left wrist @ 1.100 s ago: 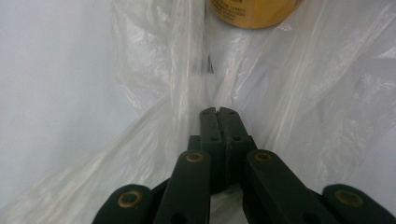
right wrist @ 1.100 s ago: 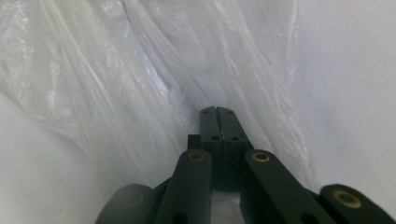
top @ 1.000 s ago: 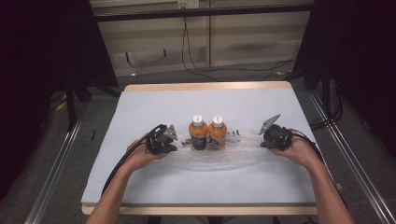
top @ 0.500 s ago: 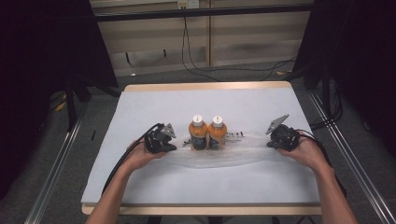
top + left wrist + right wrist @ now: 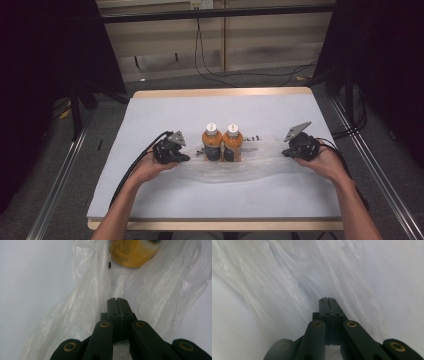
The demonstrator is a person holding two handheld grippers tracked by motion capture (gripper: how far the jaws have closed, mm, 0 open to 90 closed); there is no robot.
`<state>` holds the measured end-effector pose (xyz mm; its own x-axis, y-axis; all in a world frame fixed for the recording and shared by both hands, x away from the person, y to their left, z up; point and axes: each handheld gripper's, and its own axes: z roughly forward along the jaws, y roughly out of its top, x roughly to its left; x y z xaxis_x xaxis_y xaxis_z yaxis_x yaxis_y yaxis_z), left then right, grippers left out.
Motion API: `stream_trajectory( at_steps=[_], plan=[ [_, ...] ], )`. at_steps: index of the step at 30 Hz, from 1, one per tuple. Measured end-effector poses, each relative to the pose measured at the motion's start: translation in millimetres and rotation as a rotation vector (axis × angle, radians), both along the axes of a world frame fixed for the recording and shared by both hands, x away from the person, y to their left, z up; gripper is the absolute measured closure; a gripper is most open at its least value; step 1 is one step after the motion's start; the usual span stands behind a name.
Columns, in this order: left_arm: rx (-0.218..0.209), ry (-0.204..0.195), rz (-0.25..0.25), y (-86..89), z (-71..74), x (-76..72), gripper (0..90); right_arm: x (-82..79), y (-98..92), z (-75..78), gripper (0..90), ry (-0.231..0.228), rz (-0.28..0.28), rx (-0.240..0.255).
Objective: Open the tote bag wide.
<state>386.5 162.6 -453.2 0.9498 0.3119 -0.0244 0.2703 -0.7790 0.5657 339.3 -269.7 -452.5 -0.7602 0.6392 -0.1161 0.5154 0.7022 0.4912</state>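
— Looking down from the high view, what lies between the 2 hands?

— A clear plastic bag (image 5: pixel 250 165) spread flat on the pale tabletop (image 5: pixel 150 115), with 2 orange bottles (image 5: pixel 222 142) standing upright side by side at its middle, white caps up and touching each other.

— And the left gripper (image 5: pixel 181 156)?

— It sits at the bag's left end, held in the left hand (image 5: pixel 150 167). In the left gripper view its fingers (image 5: pixel 112 307) are clenched tight together with no gap, and the film of the bag (image 5: pixel 82 312) bunches up on both sides of them. Whether a fold is actually caught between them, I cannot tell. Straight ahead of the fingertips, past the crinkled plastic, the yellow-orange base of 1 bottle (image 5: pixel 132 252) shows at the top edge.

— The right gripper (image 5: pixel 287 151)?

— It rests at the bag's right end, held in the right hand (image 5: pixel 327 165), the grey plate on top tilted up. In the right gripper view the fingers (image 5: pixel 333 307) are likewise pressed fully closed. Streaked, blurred plastic (image 5: pixel 287 277) runs ahead of the fingers and to their left; bare white tabletop lies to their right. Again I cannot tell if any film is pinched.

— How do the bottles stand relative to each pair of fingers?

— Near the left fingers, well apart from the right ones, with stretched plastic between.
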Motion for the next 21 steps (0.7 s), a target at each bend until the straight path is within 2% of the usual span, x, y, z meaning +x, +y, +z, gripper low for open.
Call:
stream_trajectory(
  at_steps=[2,4,6,7,9,12,13,15,16,19,20,21],
  plan=[
    [-0.027,0.006,-0.006,-0.4,2.3,-1.1,90.0,0.0,3.1,3.1,90.0,-0.015,0.007,0.036],
    [-0.061,0.009,-0.011,-0.6,4.0,-2.2,90.0,-0.6,7.2,8.4,90.0,-0.027,0.022,0.096],
    [-0.077,0.004,-0.013,0.8,8.4,-2.9,90.0,-0.8,10.7,12.5,90.0,-0.056,0.033,0.115],
    [-0.098,0.012,-0.017,1.2,9.2,-3.1,90.0,-1.5,13.2,16.1,90.0,-0.065,0.038,0.14],
    [-0.109,0.008,-0.014,0.4,11.2,-4.4,90.0,-1.6,16.4,21.4,90.0,-0.082,0.051,0.19],
    [-0.12,0.011,-0.031,-0.9,12.7,-4.5,89.8,-1.7,19.9,26.0,90.0,-0.098,0.055,0.212],
    [-0.129,0.01,-0.026,-1.1,12.8,-5.2,89.7,-2.0,20.7,26.8,90.0,-0.094,0.06,0.228],
    [-0.148,0.013,-0.028,0.0,14.9,-5.2,89.6,-2.6,23.3,27.7,90.0,-0.108,0.069,0.23],
    [-0.162,0.017,-0.029,0.1,15.9,-5.3,89.5,-3.0,24.3,27.7,90.0,-0.104,0.076,0.252],
    [-0.194,0.018,-0.024,-1.5,18.9,-6.0,89.4,-3.8,25.7,29.0,90.0,-0.114,0.079,0.261],
    [-0.186,0.015,-0.022,-2.0,20.8,-6.9,89.5,-3.9,25.7,29.2,90.0,-0.117,0.075,0.26],
    [-0.21,0.017,-0.026,-2.6,20.5,-6.9,89.4,-3.8,25.1,29.5,90.0,-0.12,0.069,0.277]
  ],
)
